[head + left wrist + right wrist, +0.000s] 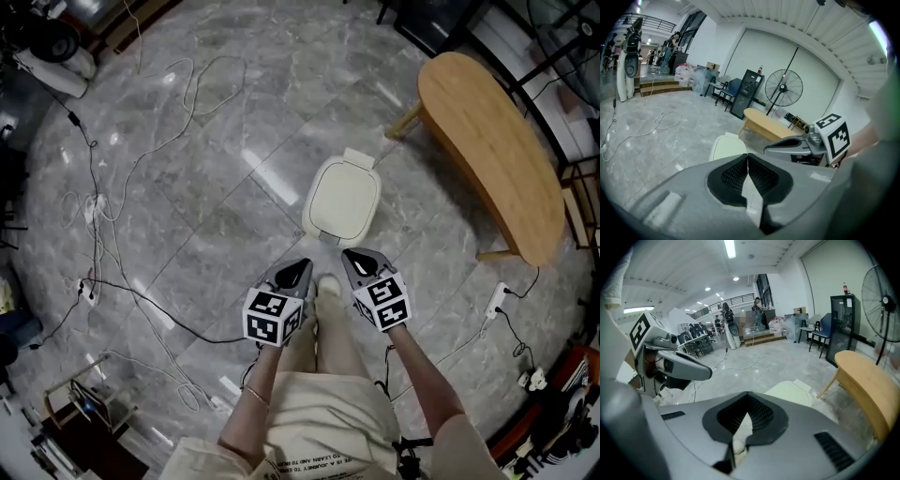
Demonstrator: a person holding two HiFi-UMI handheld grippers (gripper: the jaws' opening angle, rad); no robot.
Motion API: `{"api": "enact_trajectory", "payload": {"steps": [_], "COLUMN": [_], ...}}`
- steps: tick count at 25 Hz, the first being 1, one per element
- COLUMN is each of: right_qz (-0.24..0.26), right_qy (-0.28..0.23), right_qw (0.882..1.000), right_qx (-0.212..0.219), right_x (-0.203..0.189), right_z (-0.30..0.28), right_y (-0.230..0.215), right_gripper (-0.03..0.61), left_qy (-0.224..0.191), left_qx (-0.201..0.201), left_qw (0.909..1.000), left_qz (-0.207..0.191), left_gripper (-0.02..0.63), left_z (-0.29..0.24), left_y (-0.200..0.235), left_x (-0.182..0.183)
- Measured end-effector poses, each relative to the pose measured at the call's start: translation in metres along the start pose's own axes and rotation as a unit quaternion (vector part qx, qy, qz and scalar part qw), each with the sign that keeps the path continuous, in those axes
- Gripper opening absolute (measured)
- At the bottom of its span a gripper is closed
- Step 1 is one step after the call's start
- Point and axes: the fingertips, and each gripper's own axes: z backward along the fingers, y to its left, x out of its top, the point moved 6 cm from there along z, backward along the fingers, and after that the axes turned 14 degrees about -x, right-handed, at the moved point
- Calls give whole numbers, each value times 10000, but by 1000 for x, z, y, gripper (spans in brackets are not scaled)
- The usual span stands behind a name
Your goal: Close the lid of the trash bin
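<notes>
- Since the lid [343, 199] lies flat on the cream trash bin [726, 147] at the centre of the head view, the closing step looks done.
- Just below the bin, the left gripper [298, 272] and right gripper [359, 260] hang side by side. Each has its jaws pressed together on nothing, and neither touches the bin.
- The next move probably calls for no further push, only keeping clear.
- A wooden table [487, 150] stands at upper right, and cables [103, 225] trail at left.

Probably open lab hall: marble floor [309, 84], loose cables [94, 225], pedestal fan [783, 88], black cabinet [749, 91].
</notes>
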Motion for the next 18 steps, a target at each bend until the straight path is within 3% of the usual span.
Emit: {"api": "enact_trajectory", "payload": {"steps": [11,18], "right_qz": [-561,-596], "right_qy": [-722,-1374], "right_qw": [9950,9883], "right_qx": [-391,-289], "right_x": [58,100], "right_z": [52,93], "right_y": [-2,2], "right_gripper": [5,5], "left_qy": [-440,-846], "left_qx": [-127,-226], "left_qw": [9974,9891], "left_qz": [-554,-1182], "left_gripper": [23,23], "left_z": [45,67], "left_y": [-29,-50], "left_x": [39,79]}}
